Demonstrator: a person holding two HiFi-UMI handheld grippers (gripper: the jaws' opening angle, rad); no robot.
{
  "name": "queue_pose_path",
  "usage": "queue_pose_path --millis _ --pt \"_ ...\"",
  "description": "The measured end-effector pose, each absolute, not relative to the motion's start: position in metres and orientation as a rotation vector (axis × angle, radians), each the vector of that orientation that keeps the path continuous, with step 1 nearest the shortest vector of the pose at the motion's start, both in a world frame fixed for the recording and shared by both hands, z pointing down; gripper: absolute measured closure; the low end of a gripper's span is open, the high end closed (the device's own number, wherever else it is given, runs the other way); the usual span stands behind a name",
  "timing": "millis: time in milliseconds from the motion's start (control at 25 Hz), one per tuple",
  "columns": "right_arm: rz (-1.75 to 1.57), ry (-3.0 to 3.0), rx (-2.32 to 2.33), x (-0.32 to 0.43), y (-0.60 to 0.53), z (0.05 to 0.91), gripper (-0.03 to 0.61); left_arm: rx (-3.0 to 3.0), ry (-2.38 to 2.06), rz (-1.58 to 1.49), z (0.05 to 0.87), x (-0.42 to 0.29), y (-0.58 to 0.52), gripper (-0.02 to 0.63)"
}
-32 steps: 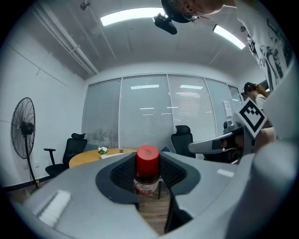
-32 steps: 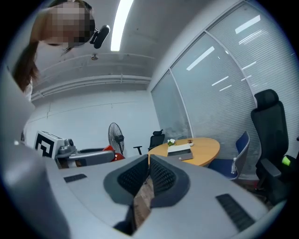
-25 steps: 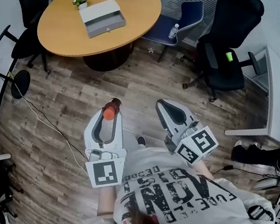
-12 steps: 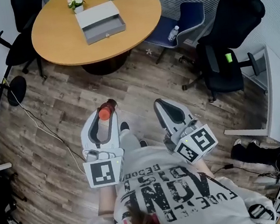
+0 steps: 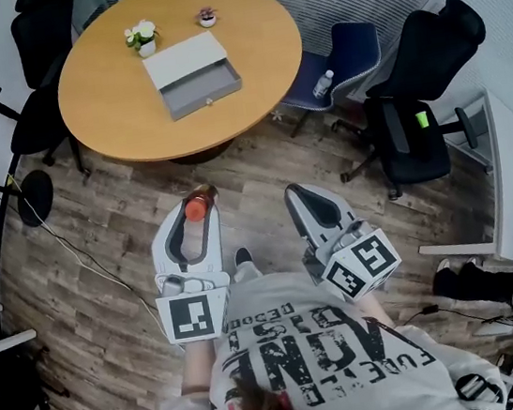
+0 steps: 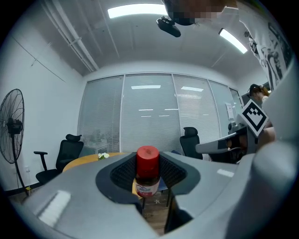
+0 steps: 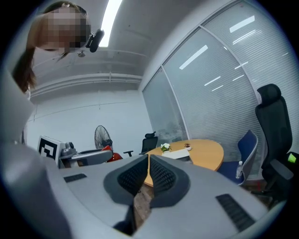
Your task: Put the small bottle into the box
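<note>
The small bottle (image 5: pixel 198 205) has a red cap and a brown body, and my left gripper (image 5: pixel 197 209) is shut on it, holding it upright above the wood floor. In the left gripper view the bottle (image 6: pixel 147 172) stands between the dark pads (image 6: pixel 122 173). My right gripper (image 5: pixel 294 192) is beside it on the right, shut with nothing in it; its pads (image 7: pixel 162 176) meet at the tip. The grey box (image 5: pixel 207 87), an open drawer-like tray, lies on the round wooden table (image 5: pixel 248 77) ahead of both grippers. From the right gripper view the box (image 7: pixel 176 153) is far off.
Two small plant pots (image 5: pixel 138 38) stand behind the box. Black office chairs (image 5: pixel 410 83) and a blue chair (image 5: pixel 344 54) with a water bottle (image 5: pixel 322 83) stand to the right of the table. At the left are another black chair (image 5: pixel 35 79), a fan base (image 5: pixel 36 197) and a floor cable (image 5: pixel 85 261).
Both grippers have moved forward over the floor towards the table, which now lies nearer in the head view. The bottle stays held in the left gripper.
</note>
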State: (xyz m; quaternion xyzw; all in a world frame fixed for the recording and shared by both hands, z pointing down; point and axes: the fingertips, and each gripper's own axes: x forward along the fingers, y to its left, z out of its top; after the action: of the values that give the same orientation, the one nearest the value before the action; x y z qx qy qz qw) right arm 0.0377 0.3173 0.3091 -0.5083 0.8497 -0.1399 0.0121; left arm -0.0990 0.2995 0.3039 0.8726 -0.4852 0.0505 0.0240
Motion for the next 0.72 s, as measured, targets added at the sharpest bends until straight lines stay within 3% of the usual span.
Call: queue_pose_path --millis 720 --pt "-0.473 2.634 -1.619 0.036 0.263 0.325 0.563 2.675 -1.549 0.219 0.320 -0.124 0.251 0.466"
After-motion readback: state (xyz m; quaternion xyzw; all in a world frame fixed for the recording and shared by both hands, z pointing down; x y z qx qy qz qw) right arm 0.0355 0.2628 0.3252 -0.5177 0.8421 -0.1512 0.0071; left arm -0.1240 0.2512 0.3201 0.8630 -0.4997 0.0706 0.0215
